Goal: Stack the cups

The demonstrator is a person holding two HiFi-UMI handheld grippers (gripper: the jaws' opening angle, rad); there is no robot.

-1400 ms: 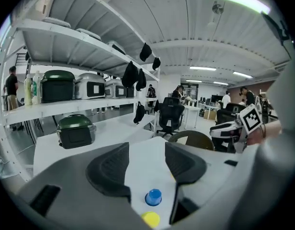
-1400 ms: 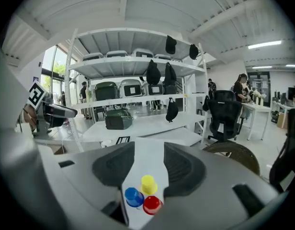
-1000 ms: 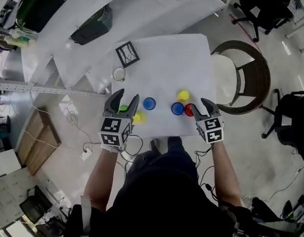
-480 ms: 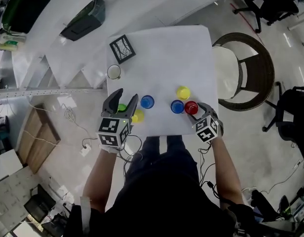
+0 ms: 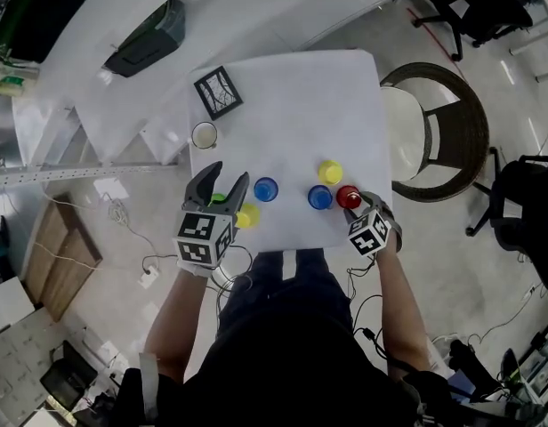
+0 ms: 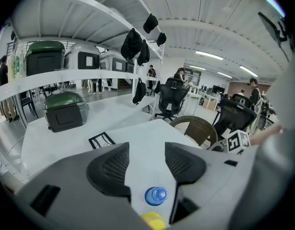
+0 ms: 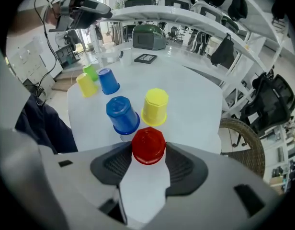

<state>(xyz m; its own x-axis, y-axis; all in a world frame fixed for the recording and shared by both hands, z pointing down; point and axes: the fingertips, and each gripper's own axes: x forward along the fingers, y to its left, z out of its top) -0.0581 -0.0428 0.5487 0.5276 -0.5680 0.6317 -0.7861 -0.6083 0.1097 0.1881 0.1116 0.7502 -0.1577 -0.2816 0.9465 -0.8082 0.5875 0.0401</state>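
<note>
— White table (image 5: 292,96) fills the middle of the head view, with a wicker chair (image 5: 434,132) off its right edge. Where do the cups stand?

— All six are upside down along the near side. The red cup (image 5: 348,196) is at the right, just beside a blue cup (image 5: 319,197), and a yellow cup (image 5: 329,171) stands behind those two.

— And the right gripper (image 7: 148,148)?

— Its jaws press on the red cup from both sides (the pads meet the cup's wall in the right gripper view). The cup appears to sit on the table.

— What about the left group?

— A second blue cup (image 5: 266,189), a second yellow cup (image 5: 247,214) at the table's near edge, and a green cup (image 5: 220,199) partly hidden under the left gripper (image 5: 228,176).

— Is that gripper holding anything?

— No. Its jaws stand wide apart with nothing clamped. Through the gap, the left gripper view shows the second blue cup and, lower, the second yellow cup on the table.

— Anything farther back?

— A black-framed picture (image 5: 218,92) and a white mug (image 5: 204,135), both toward the table's left side.
</note>
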